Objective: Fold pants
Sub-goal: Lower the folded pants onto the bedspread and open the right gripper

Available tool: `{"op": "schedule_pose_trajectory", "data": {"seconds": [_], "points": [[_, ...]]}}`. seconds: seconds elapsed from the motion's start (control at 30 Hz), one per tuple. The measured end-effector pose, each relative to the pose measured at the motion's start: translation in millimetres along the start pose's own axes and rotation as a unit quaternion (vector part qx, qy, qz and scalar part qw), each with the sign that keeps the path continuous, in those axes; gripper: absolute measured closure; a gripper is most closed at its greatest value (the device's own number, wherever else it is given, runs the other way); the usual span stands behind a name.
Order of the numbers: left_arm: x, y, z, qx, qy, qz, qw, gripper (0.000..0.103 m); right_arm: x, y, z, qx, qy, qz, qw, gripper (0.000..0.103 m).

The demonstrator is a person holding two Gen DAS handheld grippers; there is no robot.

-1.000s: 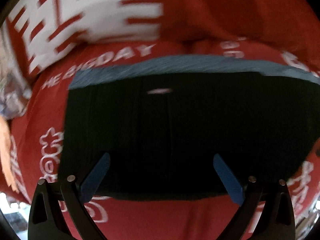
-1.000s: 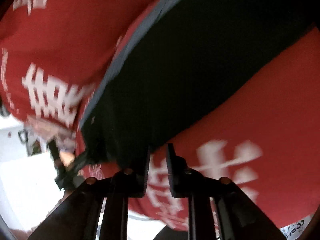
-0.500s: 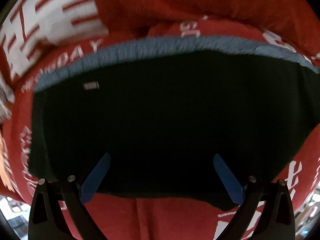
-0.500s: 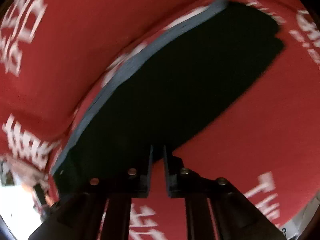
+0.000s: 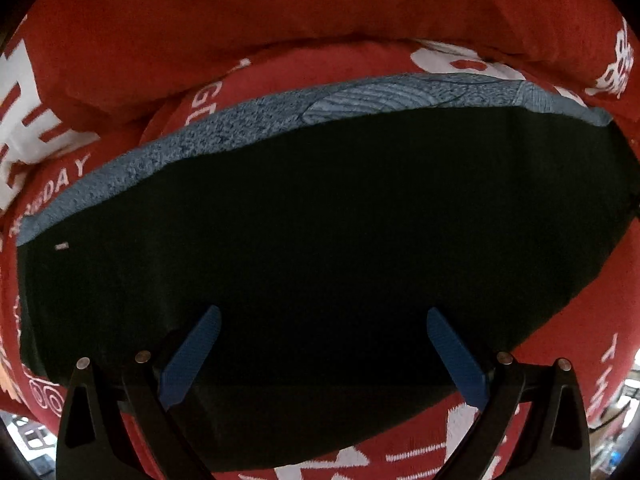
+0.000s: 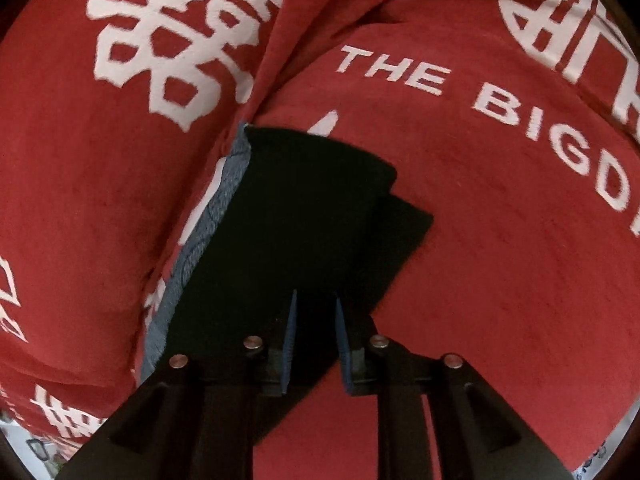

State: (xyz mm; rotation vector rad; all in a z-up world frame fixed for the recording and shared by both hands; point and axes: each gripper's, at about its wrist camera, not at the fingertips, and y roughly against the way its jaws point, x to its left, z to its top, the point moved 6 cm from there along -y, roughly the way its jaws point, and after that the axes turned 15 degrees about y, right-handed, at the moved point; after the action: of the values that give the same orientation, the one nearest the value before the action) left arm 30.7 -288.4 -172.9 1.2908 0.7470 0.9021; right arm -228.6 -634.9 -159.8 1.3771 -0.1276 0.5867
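Observation:
The black pants [image 5: 340, 240] lie folded flat on a red blanket [image 5: 280, 12], with a grey-blue towel edge [image 5: 280, 120] showing along their far side. My left gripper [image 5: 320, 332] is open, its blue pads spread wide just above the pants' near part. In the right wrist view the pants [image 6: 304, 216] show as a folded dark slab with a stepped corner. My right gripper [image 6: 315, 304] has its jaws a narrow gap apart over the pants' near edge; dark cloth fills the gap.
The red blanket with white characters and "THE BIGDAY" lettering [image 6: 480, 92] covers the whole surface and bunches into a raised fold [image 5: 320, 48] behind the pants. The grey-blue towel strip [image 6: 208, 236] runs along the pants' left side.
My left gripper has moved closer over the pants, staying open. My right gripper has swung round the pants, and its jaws have parted slightly from near-closed.

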Motion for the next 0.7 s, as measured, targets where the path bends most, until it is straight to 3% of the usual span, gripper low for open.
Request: {"op": "schedule_pose_trajectory", "data": {"seconds": [0.03, 0.1, 0.23, 0.37, 0.47, 0.5, 0.6, 0.7], "points": [[0, 0, 0, 0.000, -0.001, 0.002, 1.0000, 0.000, -3, 0, 1, 0.003, 0.000, 0.007, 1.000, 0.081], [0, 1, 3, 0.009, 0.000, 0.004, 0.9999, 0.000, -2, 2, 1, 0.011, 0.012, 0.011, 1.000, 0.093], [-7, 7, 7, 0.001, -0.024, 0.006, 0.9997, 0.000, -3, 16, -1, 0.006, 0.038, 0.012, 0.999, 0.095], [-16, 0, 7, 0.016, -0.037, 0.025, 0.9989, 0.000, -21, 8, -4, 0.024, 0.010, 0.021, 0.999, 0.094], [-19, 8, 14, 0.009, -0.037, 0.023, 0.9990, 0.000, -28, 25, -5, 0.018, -0.011, -0.016, 1.000, 0.075], [-26, 11, 15, 0.004, -0.036, 0.019, 0.9992, 0.000, -27, 32, -5, 0.013, -0.009, -0.019, 1.000, 0.075], [-39, 19, 31, -0.026, -0.029, 0.012, 0.9992, 0.000, -7, 50, 1, -0.012, 0.052, -0.017, 0.998, 0.075], [-52, 10, 43, -0.026, -0.018, 0.013, 0.9994, 0.000, 29, 41, 10, -0.008, 0.130, -0.020, 0.991, 0.075]]}}
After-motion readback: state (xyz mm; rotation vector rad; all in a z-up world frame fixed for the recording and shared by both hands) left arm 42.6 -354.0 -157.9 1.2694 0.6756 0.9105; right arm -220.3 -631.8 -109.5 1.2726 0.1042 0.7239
